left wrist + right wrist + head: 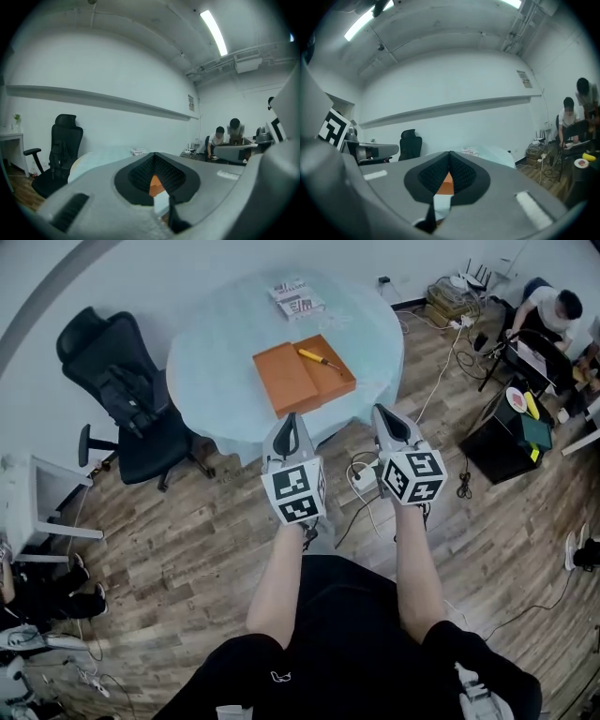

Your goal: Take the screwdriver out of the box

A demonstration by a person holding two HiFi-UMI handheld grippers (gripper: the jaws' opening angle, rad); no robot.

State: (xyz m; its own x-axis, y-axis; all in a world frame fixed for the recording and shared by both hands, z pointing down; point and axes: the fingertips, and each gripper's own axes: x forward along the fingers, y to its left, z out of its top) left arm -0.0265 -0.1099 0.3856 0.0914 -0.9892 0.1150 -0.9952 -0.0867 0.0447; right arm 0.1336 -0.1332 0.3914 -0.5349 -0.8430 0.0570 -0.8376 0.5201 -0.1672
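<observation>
Person in black stands close, both forearms out front, one tool per hand. L gripper (290,418) and R gripper (379,411) sit side by side, a small gap btwn them, both aimed at the table (206,371) and short of its near edge. Neither touches anything.

L gripper: jaws narrow, tips meeting, nothing held. Only a sliver of orange shows through the notch behind the tips. R gripper: same, jaws pressed together and empty, w/ the same orange sliver past them.

Under the tools is wood floor (187,540), w/ a white power strip (361,476) and loose cables by the table's foot.

The table is round w/ a pale cover. Orange box (302,376) lies flat near its front edge, straight ahead of the tools. Screwdriver (319,358), yellow handle, lies on the box's far right part, at a slant. Can't tell if it sits in a tray or on a lid. It's well apart from both tools.

Farther back on the table: a printed booklet (296,298) near the far rim.

Left of the table, black office chair (122,395) by the wall. Far right corner: ppl at a cluttered desk (525,418).
</observation>
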